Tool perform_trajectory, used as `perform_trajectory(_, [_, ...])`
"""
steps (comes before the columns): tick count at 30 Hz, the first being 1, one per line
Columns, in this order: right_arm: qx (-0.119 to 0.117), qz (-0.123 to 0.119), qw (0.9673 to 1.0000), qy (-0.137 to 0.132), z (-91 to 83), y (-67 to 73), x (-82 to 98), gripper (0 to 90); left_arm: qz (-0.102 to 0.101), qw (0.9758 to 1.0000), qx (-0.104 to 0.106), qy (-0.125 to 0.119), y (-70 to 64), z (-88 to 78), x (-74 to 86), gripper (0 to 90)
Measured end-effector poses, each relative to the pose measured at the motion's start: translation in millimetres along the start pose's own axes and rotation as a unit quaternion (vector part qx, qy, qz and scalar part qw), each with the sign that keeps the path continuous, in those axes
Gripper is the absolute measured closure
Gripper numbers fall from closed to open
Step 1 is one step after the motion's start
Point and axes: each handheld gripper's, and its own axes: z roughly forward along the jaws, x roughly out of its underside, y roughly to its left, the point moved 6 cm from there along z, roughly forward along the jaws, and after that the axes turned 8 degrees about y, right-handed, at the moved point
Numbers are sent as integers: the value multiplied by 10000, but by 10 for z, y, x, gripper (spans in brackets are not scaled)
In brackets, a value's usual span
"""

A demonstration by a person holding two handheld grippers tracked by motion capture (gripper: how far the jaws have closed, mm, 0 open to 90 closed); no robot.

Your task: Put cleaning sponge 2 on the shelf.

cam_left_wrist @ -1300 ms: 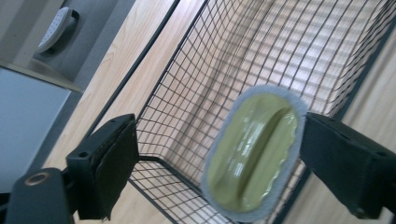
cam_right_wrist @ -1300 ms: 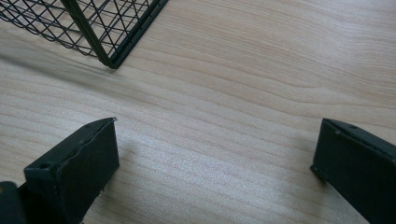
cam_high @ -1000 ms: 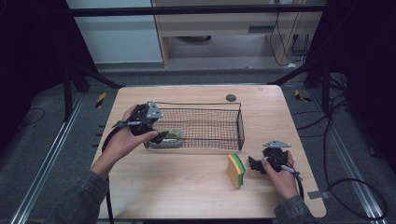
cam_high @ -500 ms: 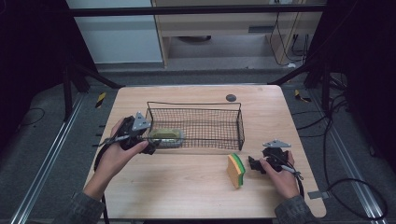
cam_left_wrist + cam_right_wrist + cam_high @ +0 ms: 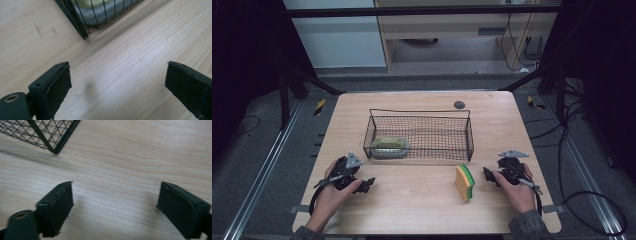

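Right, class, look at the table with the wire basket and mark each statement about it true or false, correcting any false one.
1. The grey-and-green sponge lies inside the wire basket. True.
2. The yellow-and-green sponge is in the basket too. False: it stands on edge on the table, in front of the basket's right end.
3. The left gripper holds a sponge. False: its jaws stand open over bare wood, nothing between them.
4. The right gripper is beside the yellow-and-green sponge, not gripping it. True; its jaws have just been closing, with nothing between them.
5. The basket lies tipped on its side. False: it stands upright, open side up.
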Motion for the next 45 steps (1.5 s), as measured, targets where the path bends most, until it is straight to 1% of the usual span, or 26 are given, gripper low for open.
perform_trajectory(2, [-39, -25, 9999, 98, -94, 21, -10, 225, 63, 10000, -19, 71, -3, 37, 33, 57])
perform_trajectory(3, [-39, -25, 9999, 98, -94, 21, -10, 225, 63, 10000, -19, 71, -3, 37, 33, 57])
perform_trajectory(4, [-40, -23, 9999, 143, -151, 35, -13, 236, 29, 10000, -23, 92, 2, 55, 46, 57])
perform_trajectory(5, [-94, -66, 9997, 208, -284, 94, -38, 251, -64, 9999, 74, 66, -10, 85, 56, 57])
perform_trajectory(6, [-94, -66, 9997, 208, -284, 94, -38, 251, -64, 9999, 74, 66, -10, 85, 56, 55])
perform_trajectory(7, [-66, -219, 9991, 346, -413, 157, -73, 267, -81, 9998, 135, 98, -30, 118, 68, 54])
perform_trajectory(8, [-61, -277, 9986, 442, -477, 188, -96, 270, -104, 9998, 157, 73, -39, 124, 67, 46])
perform_trajectory(9, [-61, -277, 9986, 442, -477, 188, -96, 270, -104, 9998, 157, 73, -39, 124, 67, 46])
perform_trajectory(10, [-26, -346, 9982, 492, -542, 217, -126, 275, -120, 9997, 186, 63, -46, 129, 65, 46])
perform_trajectory(11, [-52, -429, 9974, 579, -668, 276, -197, 275, -138, 9997, 212, 28, -55, 137, 63, 44])
perform_trajectory(12, [-52, -429, 9974, 579, -668, 276, -197, 275, -138, 9997, 212, 28, -55, 137, 63, 41])
perform_trajectory(13, [-87, -445, 9966, 682, -793, 335, -282, 272, -233, 9993, 293, -6, -52, 154, 67, 34])
perform_trajectory(14, [-87, -445, 9966, 682, -793, 335, -282, 272, -233, 9993, 293, -6, -52, 154, 67, 29])
perform_trajectory(16, [-88, -510, 9956, 783, -881, 387, -359, 265, -266, 9992, 299, -74, -42, 169, 70, 13])
perform_trajectory(20, [-180, -641, 9942, 842, -1027, 540, -541, 239, -253, 9989, 318, -213, -39, 195, 67, 0])
perform_trajectory(21, [-216, -654, 9938, 870, -1050, 577, -572, 239, -284, 9985, 312, -361, -24, 211, 65, 0])
perform_trajectory(22, [-257, -694, 9933, 884, -1072, 612, -604, 238, -284, 9985, 312, -361, -24, 211, 65, 0])
perform_trajectory(23, [-257, -694, 9933, 884, -1072, 612, -604, 238, -300, 9981, 301, -446, -18, 220, 64, 0])
perform_trajectory(25, [-359, -767, 9922, 912, -1158, 724, -702, 246, -289, 9981, 296, -452, -6, 224, 61, 0])
perform_trajectory(30, [-420, -860, 9916, 868, -1239, 828, -786, 273, -299, 9980, 293, -466, -4, 228, 55, 0])
perform_trajectory(32, [-498, -873, 9906, 924, -1264, 903, -817, 281, -308, 9980, 295, -471, 0, 231, 51, 0])
perform_trajectory(33, [-498, -873, 9906, 924, -1264, 903, -817, 281, -308, 9980, 295, -471, 0, 231, 51, 0])
perform_trajectory(37, [-585, -962, 9879, 1068, -1212, 1032, -818, 278, -310, 9979, 297, -477, 1, 233, 49, 0])
perform_trajectory(41, [-618, -1023, 9862, 1147, -1161, 1093, -798, 267, -312, 9979, 297, -477, 1, 233, 49, 0])
perform_trajectory(43, [-674, -1008, 9841, 1295, -1088, 1148, -746, 256, -310, 9979, 297, -477, 1, 233, 49, 0])
perform_trajectory(45, [-676, -1027, 9837, 1315, -1066, 1156, -736, 255, -311, 9979, 293, -477, 1, 233, 49, 0])
